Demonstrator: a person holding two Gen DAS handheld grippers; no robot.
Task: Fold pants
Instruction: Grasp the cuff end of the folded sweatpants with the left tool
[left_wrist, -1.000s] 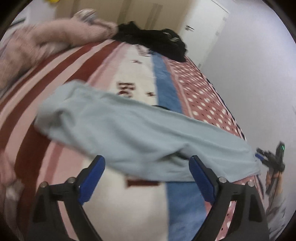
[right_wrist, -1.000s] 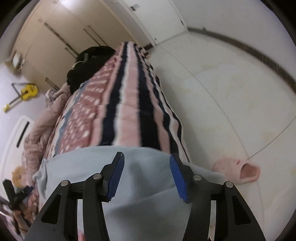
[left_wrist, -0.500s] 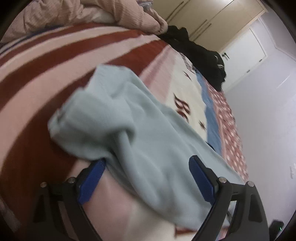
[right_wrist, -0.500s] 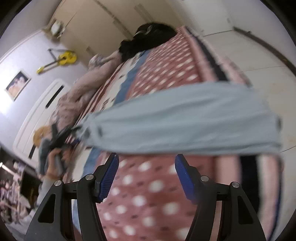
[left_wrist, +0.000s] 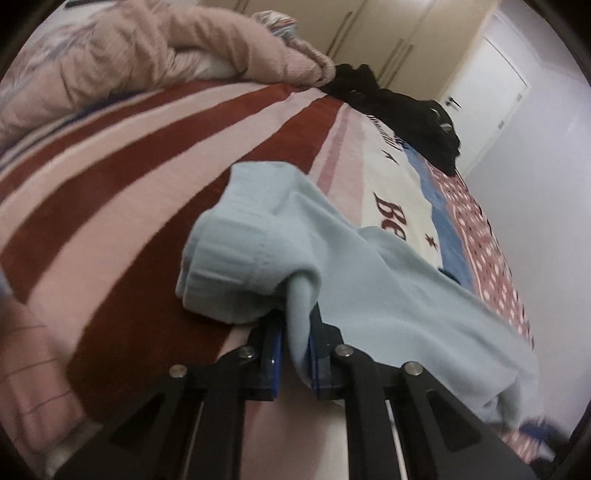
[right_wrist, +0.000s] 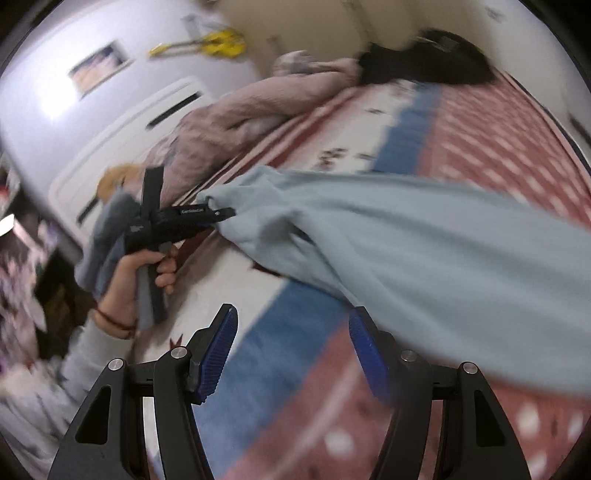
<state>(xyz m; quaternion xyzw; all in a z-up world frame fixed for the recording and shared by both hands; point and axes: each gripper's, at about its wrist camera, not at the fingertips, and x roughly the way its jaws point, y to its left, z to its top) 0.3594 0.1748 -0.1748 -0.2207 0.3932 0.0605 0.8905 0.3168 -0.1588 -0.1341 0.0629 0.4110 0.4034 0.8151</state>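
gathering step of the fold, judging by the layout: 1 end of the pale blue pants (left_wrist: 369, 280) pinched, the rest stretched out along the patterned bedspread (left_wrist: 155, 177).

left gripper (left_wrist: 295, 350) closing, with a bunched ridge of fabric near the ribbed cuff squeezed between the blue pads (left_wrist: 274, 354); seen from the right wrist view too, left gripper (right_wrist: 221, 214) biting the pants (right_wrist: 424, 243) at the near end, carried by a hand (right_wrist: 136, 273).

right gripper (right_wrist: 291, 354) about half open, nothing between the jaws; bare bedspread (right_wrist: 498, 140) beneath the gap, the lower edge of the pants just beside and slightly over the right-side pad. view much blurred there.

next move probably calls for bringing the right gripper onto the far end or edge of the pants, gripping through both layers, then carrying 1 end across to meet the other without dragging cloth toward the pink blanket (left_wrist: 155, 59) or the black clothes (left_wrist: 399, 110) at the bed's far end.
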